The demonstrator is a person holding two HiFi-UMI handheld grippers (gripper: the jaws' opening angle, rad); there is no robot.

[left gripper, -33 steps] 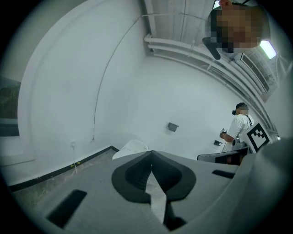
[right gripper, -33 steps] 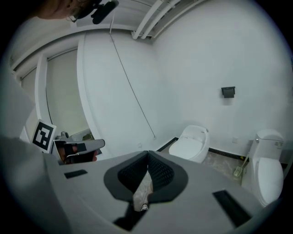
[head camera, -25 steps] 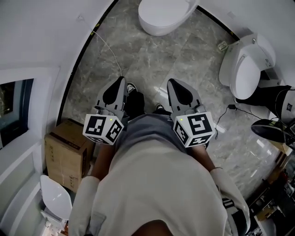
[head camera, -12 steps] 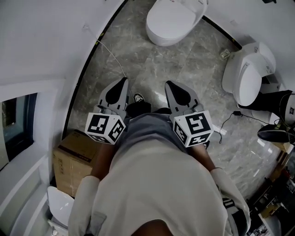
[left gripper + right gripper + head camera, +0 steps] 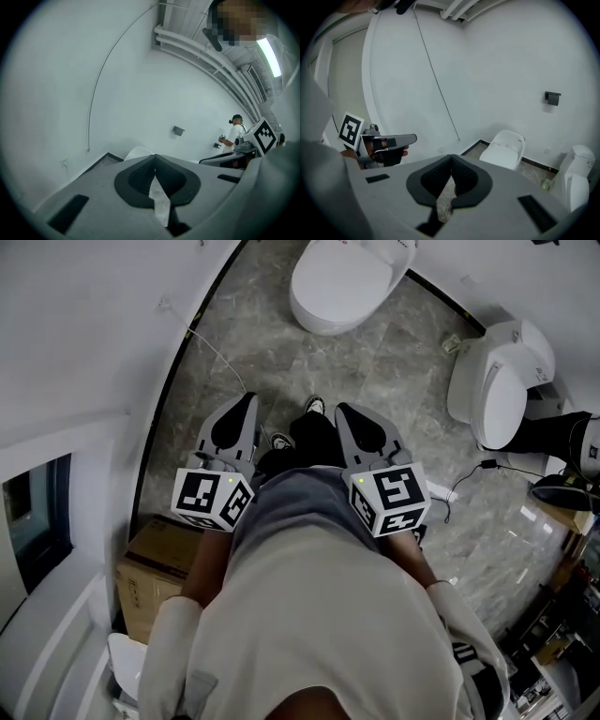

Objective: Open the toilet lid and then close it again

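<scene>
Fingers [image 5: 137, 177] of my left gripper [image 5: 155, 158] were pressed together with nothing between them, and the fingers [image 5: 435, 180] of my right gripper [image 5: 451, 158] met the same way, also empty. Neither pair had parted over the last second. In the head view I carried both grippers, left [image 5: 247, 405] and right [image 5: 345, 412], side by side in front of my waist, pointing ahead and somewhat down at the marble floor [image 5: 375, 362].

What had changed was my own place. One shoe [image 5: 315, 406] had come forward between the grippers, and the cardboard box [image 5: 155, 563] by the curved wall had slid further back along my left side, so I had been walking forward. The toilet [image 5: 339, 279] stood ahead at the far end of the floor, well apart from both grippers, and its lid [image 5: 502, 146] lay down and untouched. A second toilet [image 5: 502, 381] stood off to my right against the other wall, and a thin cable [image 5: 217, 351] trailed across the floor on my left.

I judged that I was only approaching: neither the opening nor the closing had begun. The next move would call for closing the remaining gap and then getting a fingertip under the front edge of the lid.
</scene>
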